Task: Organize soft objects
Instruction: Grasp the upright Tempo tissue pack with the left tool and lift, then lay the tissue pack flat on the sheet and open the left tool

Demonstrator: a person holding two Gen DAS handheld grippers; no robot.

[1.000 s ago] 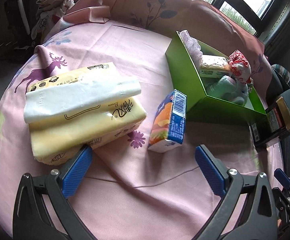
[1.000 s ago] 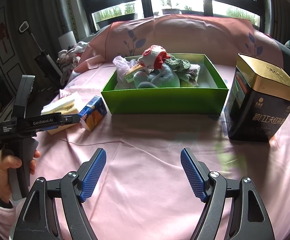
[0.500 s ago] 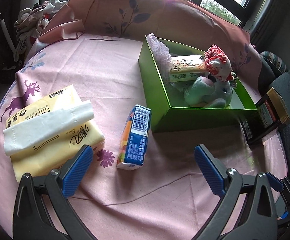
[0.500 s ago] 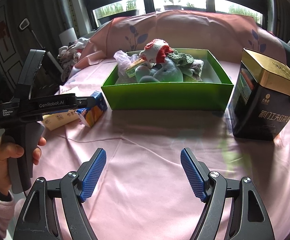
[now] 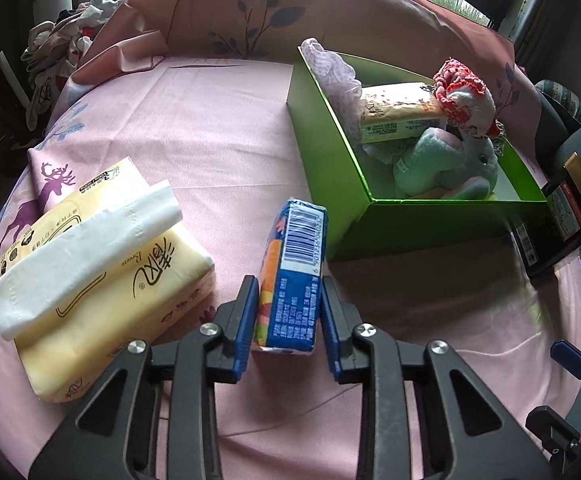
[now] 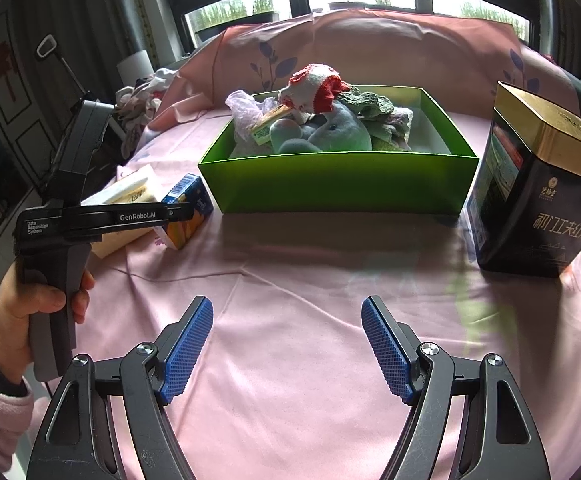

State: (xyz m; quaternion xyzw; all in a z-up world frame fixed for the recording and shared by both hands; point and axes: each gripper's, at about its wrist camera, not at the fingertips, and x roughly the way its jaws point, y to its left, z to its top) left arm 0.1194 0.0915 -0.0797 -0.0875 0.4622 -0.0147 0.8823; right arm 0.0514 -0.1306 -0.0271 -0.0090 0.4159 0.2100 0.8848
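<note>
A small blue and orange tissue pack stands on edge on the pink cloth, just left of the green box. My left gripper is closing, and its blue pads press on both sides of the pack. From the right wrist view the same pack sits at the left gripper's tip, held by a hand in a pink sleeve. The green box holds a grey-blue plush elephant, a red and white knit piece and other soft things. My right gripper hovers open over bare cloth.
A large yellow tissue pack with a loose white sheet lies left of the small pack. A black and gold tin stands right of the box. Crumpled clothes lie beyond the table's far left edge. A pink pillow backs the box.
My left gripper moved forward to the small tissue pack and its jaws went from wide open to closed on the pack's sides. The right gripper stayed where it was.
</note>
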